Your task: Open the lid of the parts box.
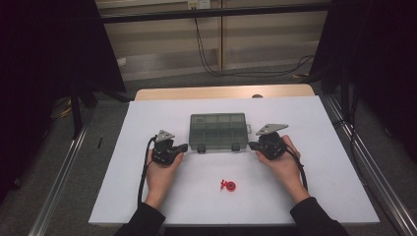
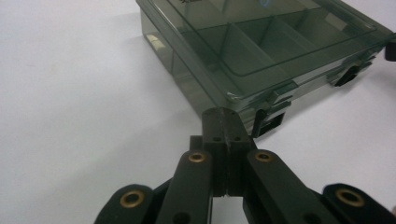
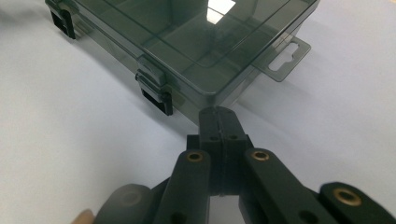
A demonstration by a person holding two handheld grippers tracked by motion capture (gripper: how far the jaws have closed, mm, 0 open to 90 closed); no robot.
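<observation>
With both the left gripper (image 2: 222,122) and right gripper (image 3: 218,120) closed and empty at its corners, the box (image 1: 218,130) could skid away if pushed unevenly.

Smoky grey see-through compartment box (image 1: 218,130) with black latches (image 3: 155,95), small red part (image 1: 228,186), white table sheet (image 1: 314,128), black grippers with brass-coloured rivets.

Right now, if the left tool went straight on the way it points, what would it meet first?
Most likely the near corner of the compartment box, beside its latch. The left tool, jaws closed, sits just short of it; contact is unclear.
</observation>
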